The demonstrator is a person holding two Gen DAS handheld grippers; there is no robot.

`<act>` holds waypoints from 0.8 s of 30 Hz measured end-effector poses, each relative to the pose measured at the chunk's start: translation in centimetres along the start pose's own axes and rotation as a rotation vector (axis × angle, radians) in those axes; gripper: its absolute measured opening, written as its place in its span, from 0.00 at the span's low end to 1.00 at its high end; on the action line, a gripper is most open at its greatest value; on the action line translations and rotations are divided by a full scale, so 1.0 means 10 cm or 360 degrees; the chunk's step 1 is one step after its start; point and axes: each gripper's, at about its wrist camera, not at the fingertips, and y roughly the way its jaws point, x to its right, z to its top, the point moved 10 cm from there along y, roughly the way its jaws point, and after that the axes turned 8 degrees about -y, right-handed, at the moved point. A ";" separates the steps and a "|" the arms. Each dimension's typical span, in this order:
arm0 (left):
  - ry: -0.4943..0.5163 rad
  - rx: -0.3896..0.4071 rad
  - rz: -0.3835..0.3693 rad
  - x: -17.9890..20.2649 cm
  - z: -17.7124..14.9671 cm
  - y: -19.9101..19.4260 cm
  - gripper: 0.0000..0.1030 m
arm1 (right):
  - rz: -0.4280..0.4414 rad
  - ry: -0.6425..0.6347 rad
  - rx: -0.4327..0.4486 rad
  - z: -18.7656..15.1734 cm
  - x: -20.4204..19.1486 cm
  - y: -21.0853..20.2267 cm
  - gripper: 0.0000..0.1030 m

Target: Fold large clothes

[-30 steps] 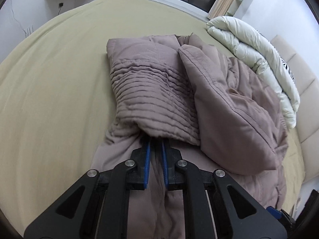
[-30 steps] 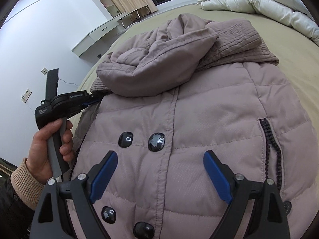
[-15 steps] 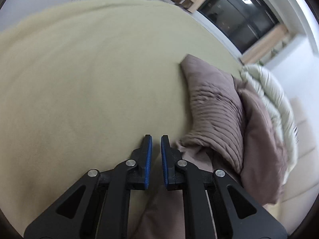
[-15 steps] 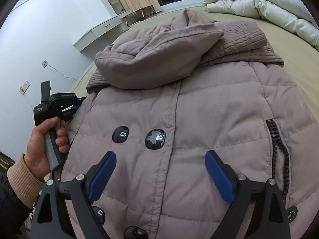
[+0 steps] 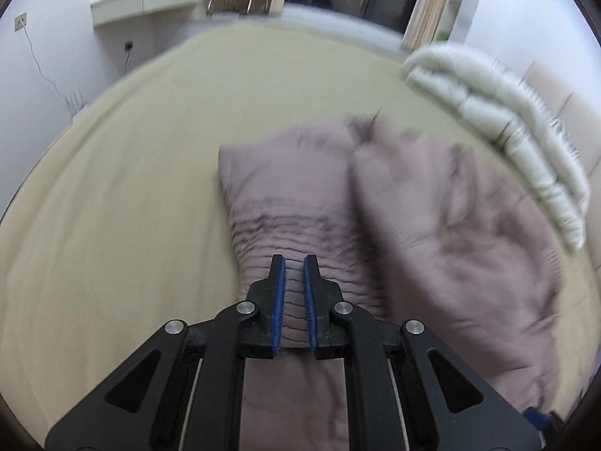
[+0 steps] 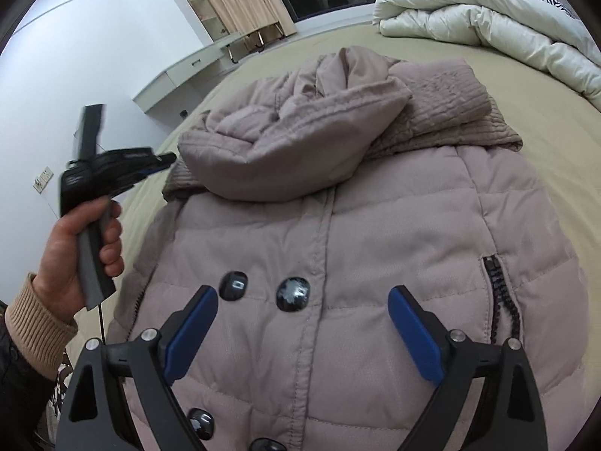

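Note:
A mauve puffer coat (image 6: pixel 338 248) lies front-up on the bed, buttoned, with its hood (image 6: pixel 296 139) folded down over the chest. The left wrist view is blurred and shows the coat's ribbed collar (image 5: pixel 300 225) and hood (image 5: pixel 450 248). My left gripper (image 5: pixel 294 263) is shut and empty, lifted above the collar; the right wrist view shows it (image 6: pixel 165 158) at the coat's left shoulder, apart from the cloth. My right gripper (image 6: pixel 302 300) is open and empty, hovering over the coat's front near two dark buttons (image 6: pixel 293 295).
The bed has a beige sheet (image 5: pixel 112 206). A white duvet (image 6: pixel 488 26) lies folded at the head of the bed, also in the left wrist view (image 5: pixel 507 131). A white desk (image 6: pixel 180 71) and curtains stand by the far wall.
My left gripper pulled out from under the collar, swung left, then swung back and rose above the collar. My right gripper moved slightly forward over the coat and stayed open.

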 end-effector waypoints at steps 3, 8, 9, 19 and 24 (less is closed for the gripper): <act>0.0025 -0.0023 -0.0006 -0.06 -0.08 0.23 0.09 | -0.0007 -0.0006 -0.0061 -0.08 0.07 0.04 0.88; 0.0091 -0.0051 -0.0010 0.03 -0.01 0.11 0.09 | -0.0018 0.0042 -0.0037 -0.06 0.13 -0.14 0.88; 0.0088 -0.0031 -0.0026 0.05 -0.01 -0.05 0.09 | -0.0013 0.0062 -0.0005 -0.03 0.15 -0.24 0.88; 0.0123 -0.0053 -0.0146 -0.77 -1.28 -1.75 0.19 | -0.0208 0.0016 0.0095 -0.30 0.65 -1.25 1.00; -0.0136 -0.0219 -0.0215 -1.38 -2.22 -2.31 0.86 | -0.0306 0.0137 0.0018 -0.75 1.05 -1.63 1.00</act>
